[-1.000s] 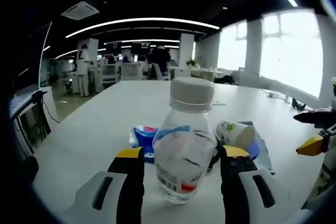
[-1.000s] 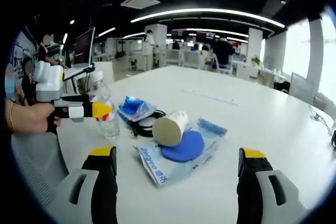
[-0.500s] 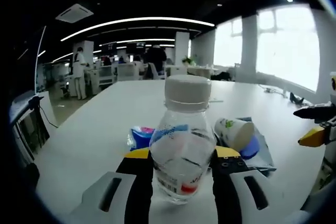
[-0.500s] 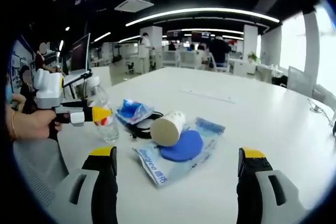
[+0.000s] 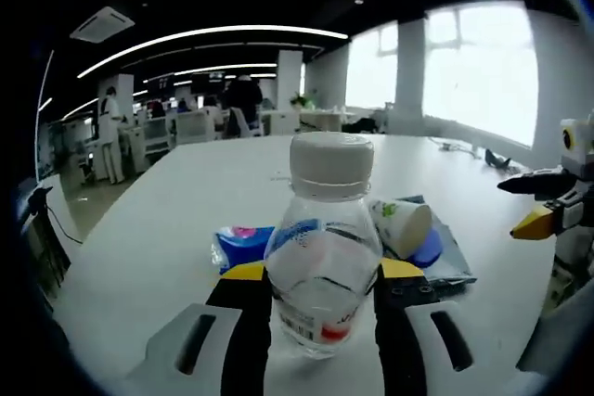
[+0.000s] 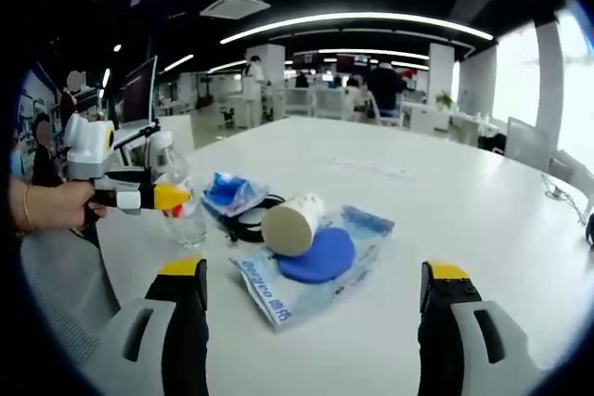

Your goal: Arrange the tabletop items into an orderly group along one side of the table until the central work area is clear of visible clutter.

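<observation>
Clear plastic water bottle with a white cap stands upright between the two jaws of the left gripper, which press against its sides and hold it fast. In the right gripper view the same bottle sits toward the near edge of the white table, with the left gripper reaching in level from the side and a person's hand wrapped round its handle, a thin bracelet at the wrist.

Just past the bottle lies a small blue packet, and beside that a dark coil of cable. A white paper cup lies on its side, its open mouth facing the right gripper's camera, resting on a clear plastic pouch with blue print that has a round blue pad inside. In the left gripper view the cup and blue packet lie just behind the bottle.

The right gripper is held low over the table's near edge, its jaws spread wide apart with nothing between them, pointing toward the pouch. It also shows at the side of the left gripper view, held level over the table.
</observation>
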Tool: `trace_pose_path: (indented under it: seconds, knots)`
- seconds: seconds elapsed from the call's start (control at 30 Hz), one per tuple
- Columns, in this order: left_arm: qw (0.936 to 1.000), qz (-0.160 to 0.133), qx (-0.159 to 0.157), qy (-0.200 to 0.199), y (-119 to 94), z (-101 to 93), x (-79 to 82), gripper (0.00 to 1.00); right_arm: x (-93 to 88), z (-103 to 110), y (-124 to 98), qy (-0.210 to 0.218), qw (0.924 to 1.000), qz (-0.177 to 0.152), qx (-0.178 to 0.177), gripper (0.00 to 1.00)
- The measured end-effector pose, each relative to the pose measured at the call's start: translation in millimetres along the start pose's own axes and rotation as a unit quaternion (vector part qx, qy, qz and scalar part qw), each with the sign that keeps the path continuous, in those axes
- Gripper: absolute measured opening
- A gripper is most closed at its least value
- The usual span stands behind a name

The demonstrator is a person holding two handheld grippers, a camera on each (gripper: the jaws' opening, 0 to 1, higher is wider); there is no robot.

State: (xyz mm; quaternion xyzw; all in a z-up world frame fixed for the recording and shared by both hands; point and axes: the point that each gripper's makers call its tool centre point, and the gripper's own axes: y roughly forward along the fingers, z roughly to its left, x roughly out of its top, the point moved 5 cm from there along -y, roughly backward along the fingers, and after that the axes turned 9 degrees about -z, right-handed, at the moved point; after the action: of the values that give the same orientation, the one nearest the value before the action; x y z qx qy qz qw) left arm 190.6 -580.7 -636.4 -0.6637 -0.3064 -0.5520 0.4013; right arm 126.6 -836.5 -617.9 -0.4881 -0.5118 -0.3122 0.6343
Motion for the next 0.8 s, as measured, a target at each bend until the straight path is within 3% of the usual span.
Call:
trace_pose_path:
  seconds: [0.07,0.43,0.8]
  knots:
    - [0.9998,-0.009,-0.017,0.006,0.0,1.6,-0.4,0.41,-0.9,0.6,0.8,-0.003,1.0,0.003,0.001,0.93]
    - [0.9927,0.006,-0.117,0.03,0.8,5.6,1.3,0.4,0.5,2.9,2.6,-0.007,0.9999,0.01,0.006,0.93]
    - [0.9744,0.021,-0.216,0.059,2.1,4.3,2.3,0.41,0.0,5.2,1.8,-0.016,0.9997,0.016,0.006,0.93]
